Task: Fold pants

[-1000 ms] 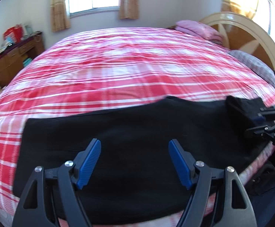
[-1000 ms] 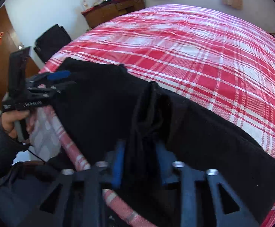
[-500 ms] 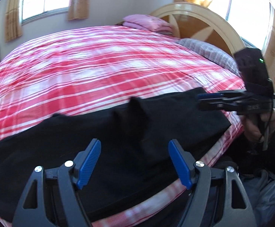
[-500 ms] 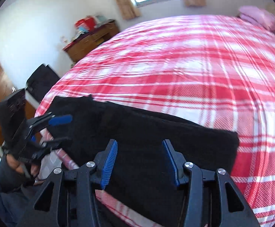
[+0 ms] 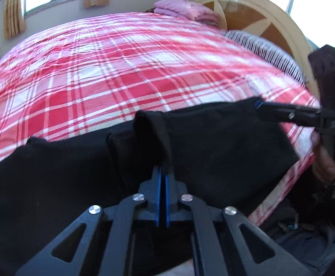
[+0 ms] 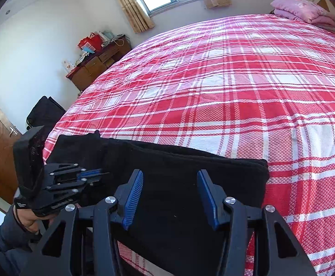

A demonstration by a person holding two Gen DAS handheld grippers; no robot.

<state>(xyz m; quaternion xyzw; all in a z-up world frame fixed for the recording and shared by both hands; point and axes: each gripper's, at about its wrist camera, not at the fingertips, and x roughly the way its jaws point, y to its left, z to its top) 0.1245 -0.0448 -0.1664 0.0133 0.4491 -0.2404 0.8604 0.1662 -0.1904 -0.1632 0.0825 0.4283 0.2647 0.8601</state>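
Observation:
Black pants [image 5: 213,142] lie along the near edge of a red plaid bed, folded lengthwise. My left gripper [image 5: 162,172] is shut on a raised pinch of the pants' near edge. It also shows in the right wrist view [image 6: 93,174], at the left over the dark cloth. My right gripper [image 6: 169,195] is open and empty above the pants [image 6: 190,174] near their right end. In the left wrist view it [image 5: 259,105] reaches in from the right, its tips at the pants' far right corner.
The red plaid bedspread [image 6: 225,87] covers the bed. Pink folded bedding [image 5: 186,9] and a striped pillow [image 5: 266,48] lie by the wooden headboard [image 5: 259,20]. A cluttered wooden dresser [image 6: 98,62] and a black suitcase [image 6: 45,112] stand at the left wall.
My left gripper has closed on the pants' near edge and lifted a pinch. My right gripper stays open after letting go of the cloth it held a second ago.

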